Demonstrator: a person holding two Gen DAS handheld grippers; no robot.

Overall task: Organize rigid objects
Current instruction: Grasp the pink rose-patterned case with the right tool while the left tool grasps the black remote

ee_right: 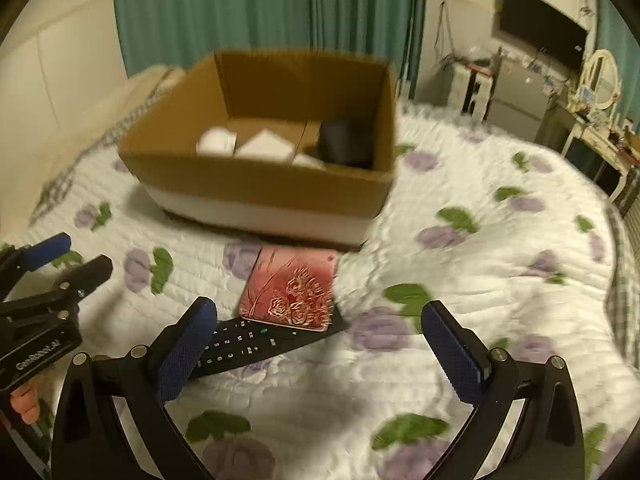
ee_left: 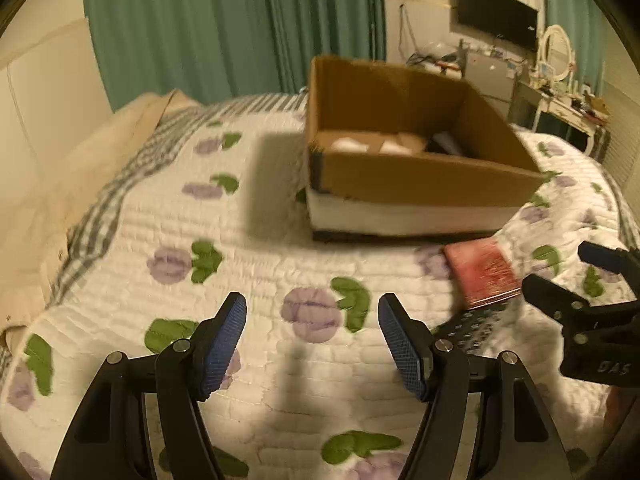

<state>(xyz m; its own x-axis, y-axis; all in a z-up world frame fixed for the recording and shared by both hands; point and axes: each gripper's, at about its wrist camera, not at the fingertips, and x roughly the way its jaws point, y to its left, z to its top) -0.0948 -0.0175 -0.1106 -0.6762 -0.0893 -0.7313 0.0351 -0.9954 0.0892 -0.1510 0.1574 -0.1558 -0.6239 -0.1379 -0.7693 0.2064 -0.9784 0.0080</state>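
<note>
A cardboard box (ee_right: 260, 184) is set on the quilted bed (ee_right: 500, 264), with several objects (ee_right: 264, 145) held inside it (their kind cannot be told). Just before the box a flat case (ee_right: 290, 290) is laid, its near edge resting on a remote control (ee_right: 256, 346). Curtains (ee_right: 260, 8) are hung behind the bed.

A bed (ee_right: 500, 248) under a white quilt printed with purple flowers carries a cardboard box (ee_right: 264, 184) toward its far edge, and nearer, a black remote control (ee_right: 256, 346) with a pink embossed case (ee_right: 292, 290) lying partly across it.
</note>
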